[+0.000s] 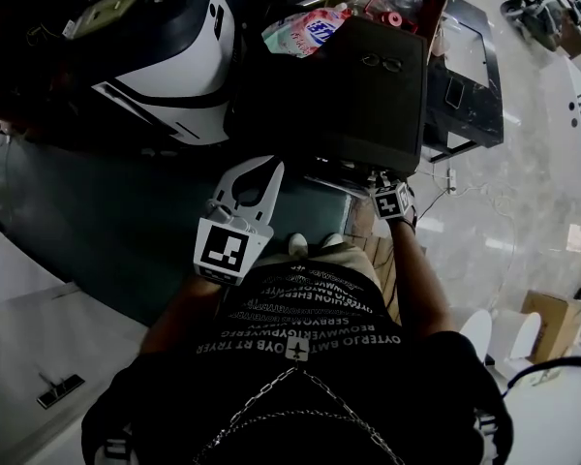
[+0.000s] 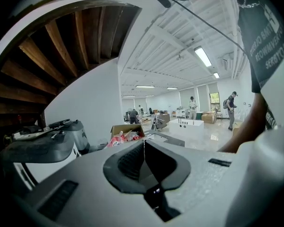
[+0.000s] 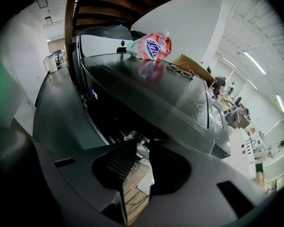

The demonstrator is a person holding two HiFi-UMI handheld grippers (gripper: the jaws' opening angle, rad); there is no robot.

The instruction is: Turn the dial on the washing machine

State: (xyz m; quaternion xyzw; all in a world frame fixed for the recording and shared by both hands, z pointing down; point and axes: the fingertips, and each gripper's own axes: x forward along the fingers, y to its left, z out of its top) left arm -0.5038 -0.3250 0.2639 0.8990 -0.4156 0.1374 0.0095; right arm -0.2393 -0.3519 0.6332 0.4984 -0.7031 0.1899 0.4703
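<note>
The right gripper (image 3: 141, 148) is released: its jaws are set slightly apart, with nothing clamped between them. The dial (image 3: 131, 135) (a small silvery knob) is located under the front edge of the washing machine (image 3: 146, 91), just ahead of the jaw tips. The left gripper (image 2: 143, 157) is clenched on nothing, apart from the machine.

Dark washer top (image 1: 368, 105), pink-and-blue pouch (image 1: 305, 29) lying near its back edge, glasses (image 1: 381, 63) just beside the pouch, pale glossy floor (image 1: 523, 211) under the washer, cardboard box (image 1: 552, 323) on the floor
</note>
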